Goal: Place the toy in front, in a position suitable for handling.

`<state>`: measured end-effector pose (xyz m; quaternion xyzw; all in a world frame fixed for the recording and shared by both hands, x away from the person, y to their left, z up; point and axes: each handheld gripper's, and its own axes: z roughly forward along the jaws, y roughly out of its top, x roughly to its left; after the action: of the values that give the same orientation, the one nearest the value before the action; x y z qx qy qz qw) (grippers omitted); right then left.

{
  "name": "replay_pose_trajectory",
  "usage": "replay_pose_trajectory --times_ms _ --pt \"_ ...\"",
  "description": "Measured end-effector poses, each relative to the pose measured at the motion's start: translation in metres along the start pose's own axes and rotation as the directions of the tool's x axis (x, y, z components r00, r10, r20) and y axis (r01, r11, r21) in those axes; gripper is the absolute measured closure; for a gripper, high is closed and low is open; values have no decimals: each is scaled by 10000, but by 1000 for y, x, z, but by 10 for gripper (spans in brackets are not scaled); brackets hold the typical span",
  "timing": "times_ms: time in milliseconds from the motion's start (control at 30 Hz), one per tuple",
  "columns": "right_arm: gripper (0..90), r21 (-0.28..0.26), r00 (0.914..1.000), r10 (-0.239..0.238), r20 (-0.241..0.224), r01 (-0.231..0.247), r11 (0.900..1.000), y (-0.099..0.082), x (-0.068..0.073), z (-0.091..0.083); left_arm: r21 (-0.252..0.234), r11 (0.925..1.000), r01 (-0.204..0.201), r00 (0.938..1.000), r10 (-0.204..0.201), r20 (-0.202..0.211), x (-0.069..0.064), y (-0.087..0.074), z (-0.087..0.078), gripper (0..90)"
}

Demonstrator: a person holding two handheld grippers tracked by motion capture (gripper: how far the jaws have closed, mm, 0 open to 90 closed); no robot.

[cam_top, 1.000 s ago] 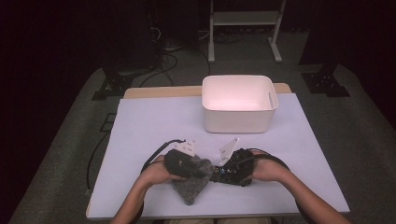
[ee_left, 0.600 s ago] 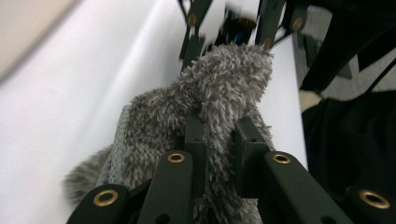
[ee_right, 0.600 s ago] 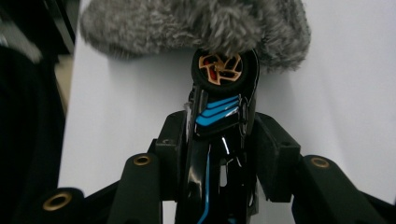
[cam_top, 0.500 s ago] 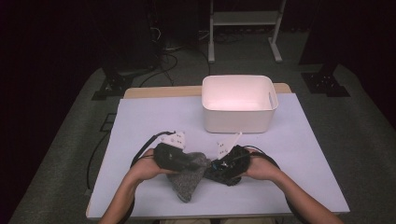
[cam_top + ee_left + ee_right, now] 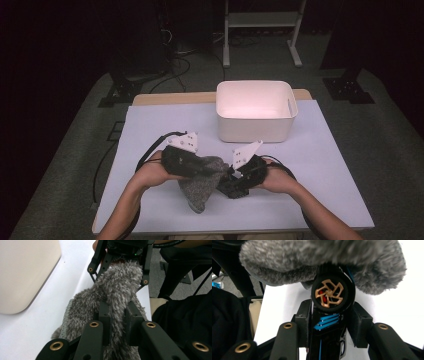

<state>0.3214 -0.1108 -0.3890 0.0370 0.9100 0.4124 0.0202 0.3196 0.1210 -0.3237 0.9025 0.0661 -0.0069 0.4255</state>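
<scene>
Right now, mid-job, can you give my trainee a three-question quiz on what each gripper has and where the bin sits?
1. True or false: the left gripper is shut on the grey fuzzy sock.
2. What does the right gripper clamp? A) a black toy car with blue stripes B) a spoon C) nothing
3. Fill in: the white bin stands ____ the grippers, as the person sees it.

Key: 1 true; 2 A; 3 beyond.

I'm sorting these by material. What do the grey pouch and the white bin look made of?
The grey pouch looks like fuzzy fleece or plush fabric: long fibres stand off it and it sags between the claws. The white bin looks like smooth moulded plastic with a matt sheen, rounded corners and a side handle slot.
</scene>
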Motion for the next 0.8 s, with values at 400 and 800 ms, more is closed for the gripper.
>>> replay_pose_trajectory --times_ms 400,800 --pt "568 -473 9999 123 73 -119 9988 -17 5 -18 100 9999 -141 9997 139 180 -3 -1 6 797" --pt "563 -830 9994 156 298 -130 9965 -33 11 -31 131 9999 65 9987 -71 510 -4 -7 22 798"
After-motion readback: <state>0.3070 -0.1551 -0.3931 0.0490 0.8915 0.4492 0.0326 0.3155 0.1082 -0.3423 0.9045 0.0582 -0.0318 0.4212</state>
